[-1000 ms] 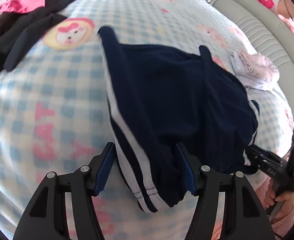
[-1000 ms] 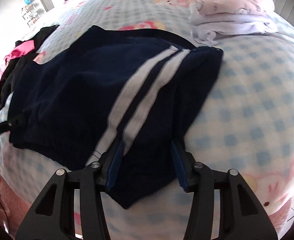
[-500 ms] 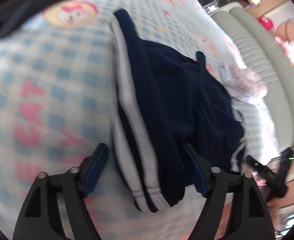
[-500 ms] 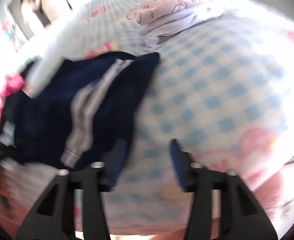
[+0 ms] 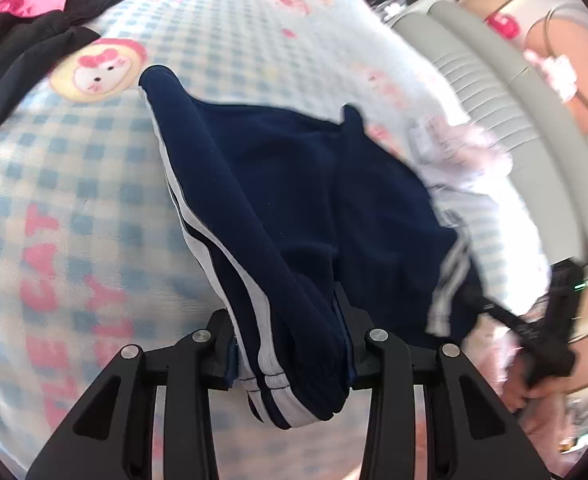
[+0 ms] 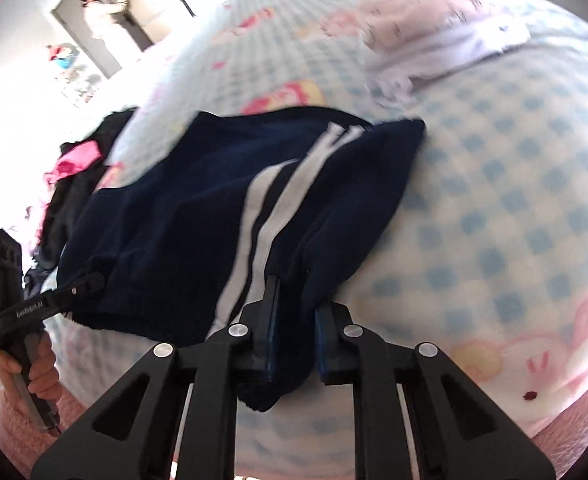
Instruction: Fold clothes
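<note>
Navy shorts with two white side stripes (image 5: 278,200) lie on a blue-checked blanket (image 5: 74,208), bunched at the near edge. My left gripper (image 5: 288,344) is shut on the striped hem at one near corner. In the right wrist view the same navy shorts (image 6: 198,208) stretch away, and my right gripper (image 6: 294,320) is shut on the other near corner beside its stripes. Each gripper shows at the edge of the other's view, held in a hand: the right gripper (image 5: 533,320) at the far right, the left gripper (image 6: 18,304) at the far left.
A folded pale pink and white garment (image 6: 437,40) sits beyond the shorts. A heap of black and pink clothes (image 5: 26,28) lies at the far left of the blanket. A grey ribbed headboard (image 5: 505,92) runs along the right side.
Both grippers were open over the shorts' near edge a second ago. The right one swung aside, then came back. Now both have shut on the shorts' corners.
</note>
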